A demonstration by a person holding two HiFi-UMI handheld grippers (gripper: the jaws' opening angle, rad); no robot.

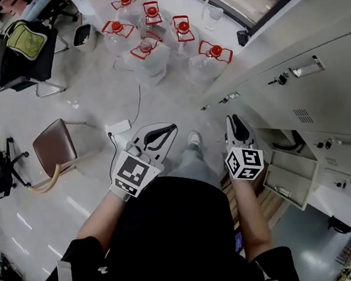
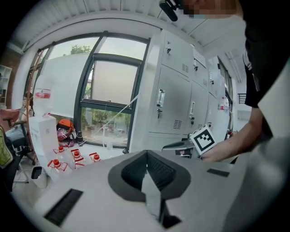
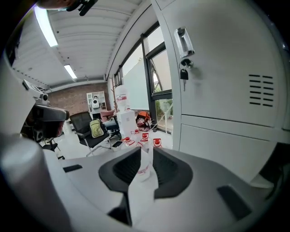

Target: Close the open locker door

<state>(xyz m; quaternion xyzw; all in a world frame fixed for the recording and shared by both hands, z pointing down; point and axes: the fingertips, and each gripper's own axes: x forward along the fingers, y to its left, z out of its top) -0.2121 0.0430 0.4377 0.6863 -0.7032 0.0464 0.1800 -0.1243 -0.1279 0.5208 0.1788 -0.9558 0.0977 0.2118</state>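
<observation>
The grey lockers (image 1: 316, 88) run along the right of the head view. One low locker door (image 1: 290, 177) hangs open toward me, and its dark compartment (image 1: 289, 141) shows behind it. My right gripper (image 1: 232, 120) is shut and empty, held just left of that door without touching it. My left gripper (image 1: 171, 129) is also shut and empty, held over the floor in front of me. In the left gripper view the jaws (image 2: 146, 156) meet, with the lockers (image 2: 176, 99) and the right gripper's marker cube (image 2: 202, 139) beyond. The right gripper view shows its closed jaws (image 3: 145, 154) beside a closed locker door (image 3: 226, 68) with a key (image 3: 183, 73).
Several large water bottles with red caps (image 1: 151, 35) stand on the floor ahead. A brown chair (image 1: 54, 147) is at my left and a black chair with a yellow-green bag (image 1: 26, 39) farther left. A power strip (image 1: 118, 127) with its cable lies near my feet.
</observation>
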